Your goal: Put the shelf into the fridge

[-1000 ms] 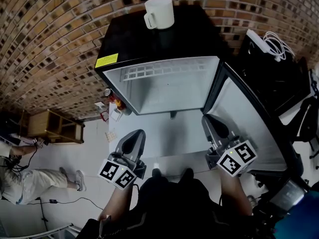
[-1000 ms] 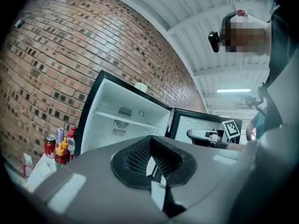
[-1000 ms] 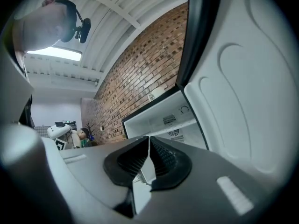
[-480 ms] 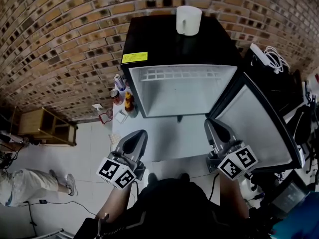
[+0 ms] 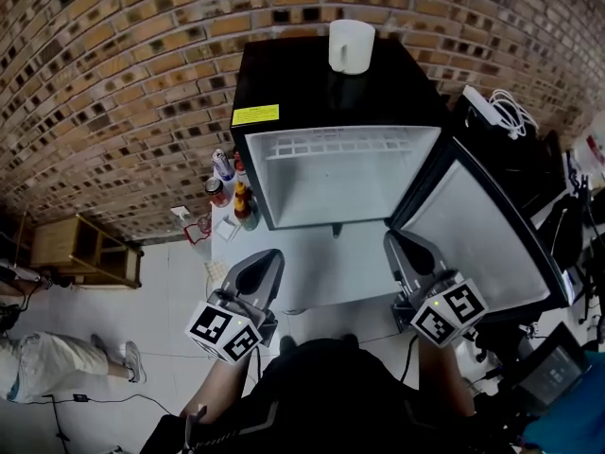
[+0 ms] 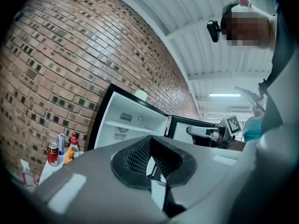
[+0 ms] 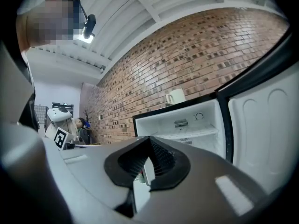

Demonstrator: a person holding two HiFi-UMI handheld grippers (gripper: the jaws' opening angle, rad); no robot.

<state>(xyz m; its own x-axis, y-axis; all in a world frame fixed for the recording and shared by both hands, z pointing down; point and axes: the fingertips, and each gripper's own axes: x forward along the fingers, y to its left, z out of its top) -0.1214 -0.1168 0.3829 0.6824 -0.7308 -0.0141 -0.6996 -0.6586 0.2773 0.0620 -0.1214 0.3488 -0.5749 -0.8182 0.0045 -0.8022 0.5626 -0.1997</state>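
The black mini fridge (image 5: pixel 321 88) stands open, its door (image 5: pixel 473 244) swung to the right. A white wire shelf (image 5: pixel 331 144) lies inside across the upper part of the white interior, also visible in the left gripper view (image 6: pixel 122 126) and the right gripper view (image 7: pixel 196 133). My left gripper (image 5: pixel 270 254) hovers in front of the fridge at lower left, jaws shut with nothing held. The right gripper (image 5: pixel 391 238) hangs near the door's lower corner, also shut and empty. In the gripper views the left gripper (image 6: pixel 150 140) and the right gripper (image 7: pixel 149 143) have their pads together.
A white mug (image 5: pixel 350 44) sits on the fridge top. Several bottles and a can (image 5: pixel 227 187) stand left of the fridge on the pale table (image 5: pixel 321 272). Brick wall behind; a wooden rack (image 5: pixel 80 249) and a person's legs on the floor at left. Cables (image 5: pixel 506 107) at right.
The head view has swung, so the fridge now sits further right in the picture. Both grippers stay at about the same place in front of it.
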